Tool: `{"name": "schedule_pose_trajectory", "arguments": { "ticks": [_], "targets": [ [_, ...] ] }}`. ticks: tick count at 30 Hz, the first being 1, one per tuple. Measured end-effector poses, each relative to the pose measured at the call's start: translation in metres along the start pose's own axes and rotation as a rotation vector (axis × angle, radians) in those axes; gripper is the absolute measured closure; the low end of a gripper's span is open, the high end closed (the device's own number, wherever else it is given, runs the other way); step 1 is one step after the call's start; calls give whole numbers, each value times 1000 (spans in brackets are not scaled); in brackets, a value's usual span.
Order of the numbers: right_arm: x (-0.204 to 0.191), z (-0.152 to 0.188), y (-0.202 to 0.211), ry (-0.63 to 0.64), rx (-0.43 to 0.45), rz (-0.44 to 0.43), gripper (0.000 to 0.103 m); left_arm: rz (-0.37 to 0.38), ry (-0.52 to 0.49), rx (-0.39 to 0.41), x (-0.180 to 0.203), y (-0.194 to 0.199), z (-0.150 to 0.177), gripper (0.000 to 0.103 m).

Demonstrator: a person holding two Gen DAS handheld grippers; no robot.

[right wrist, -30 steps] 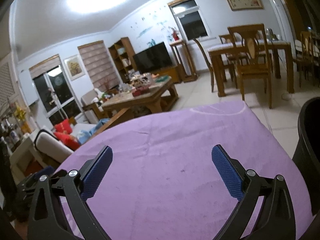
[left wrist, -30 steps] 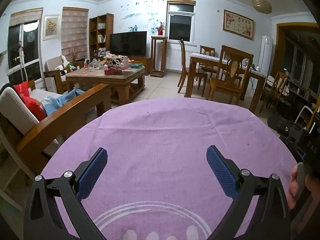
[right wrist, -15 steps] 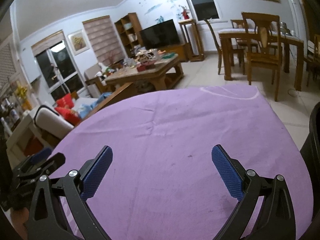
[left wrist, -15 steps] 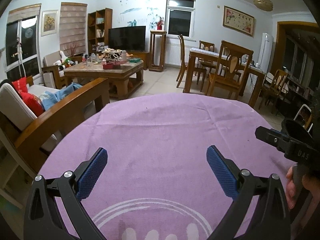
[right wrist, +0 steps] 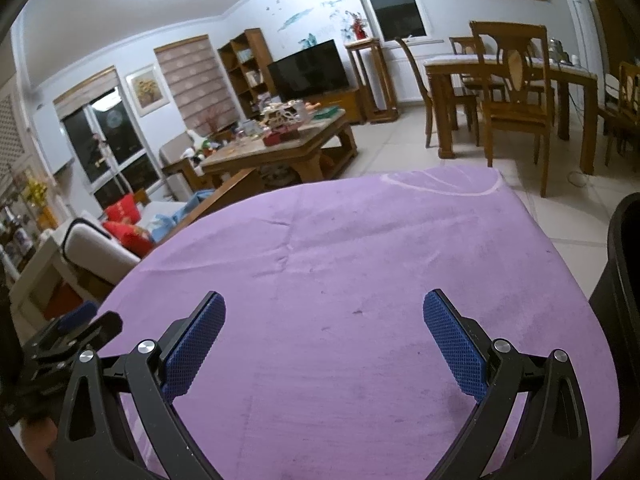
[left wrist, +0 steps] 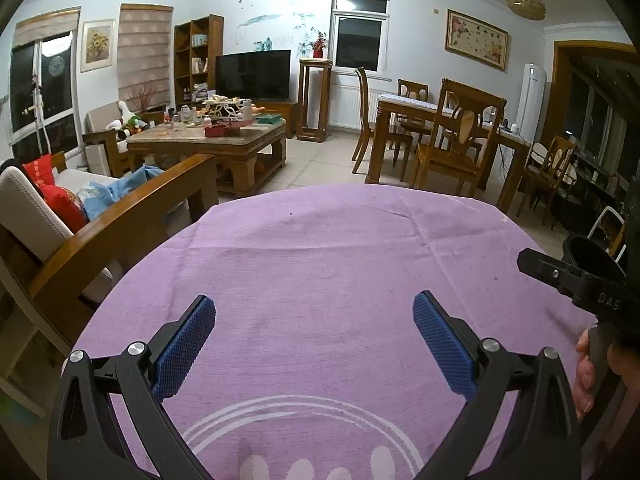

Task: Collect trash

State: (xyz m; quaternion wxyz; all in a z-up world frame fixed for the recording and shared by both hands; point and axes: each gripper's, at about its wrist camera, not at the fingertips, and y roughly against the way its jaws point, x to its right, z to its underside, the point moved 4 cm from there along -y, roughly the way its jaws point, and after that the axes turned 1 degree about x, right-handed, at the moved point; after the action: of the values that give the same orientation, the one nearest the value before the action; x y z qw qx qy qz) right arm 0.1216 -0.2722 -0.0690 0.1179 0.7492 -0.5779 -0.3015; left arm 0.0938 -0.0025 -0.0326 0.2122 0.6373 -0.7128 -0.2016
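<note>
A table under a purple cloth (left wrist: 320, 264) fills both views, also in the right wrist view (right wrist: 360, 264). I see no piece of trash on it. My left gripper (left wrist: 314, 320) is open and empty above the cloth's near part. My right gripper (right wrist: 324, 318) is open and empty above the cloth too. A black bin (right wrist: 622, 280) stands at the table's right edge; its rim also shows in the left wrist view (left wrist: 592, 256). The right gripper's body (left wrist: 576, 280) shows at the right of the left wrist view.
A wooden-armed sofa (left wrist: 100, 216) with red cushions stands left of the table. A cluttered coffee table (left wrist: 212, 136) is beyond it. A dining table with chairs (left wrist: 448, 128) stands at the back right. Tiled floor (right wrist: 568, 216) lies past the table's far edge.
Both views have tilted down a little and show more of the purple cloth. The right gripper's body has come further into the left wrist view. Both grippers stay open.
</note>
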Motion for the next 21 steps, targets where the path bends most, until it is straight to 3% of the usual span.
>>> {"name": "schedule_pose_trajectory", "arguments": {
  "ticks": [21],
  "targets": [
    [-11, -3, 5, 72, 16, 26, 5, 0, 6, 1, -1, 1, 0, 5]
  ]
}}
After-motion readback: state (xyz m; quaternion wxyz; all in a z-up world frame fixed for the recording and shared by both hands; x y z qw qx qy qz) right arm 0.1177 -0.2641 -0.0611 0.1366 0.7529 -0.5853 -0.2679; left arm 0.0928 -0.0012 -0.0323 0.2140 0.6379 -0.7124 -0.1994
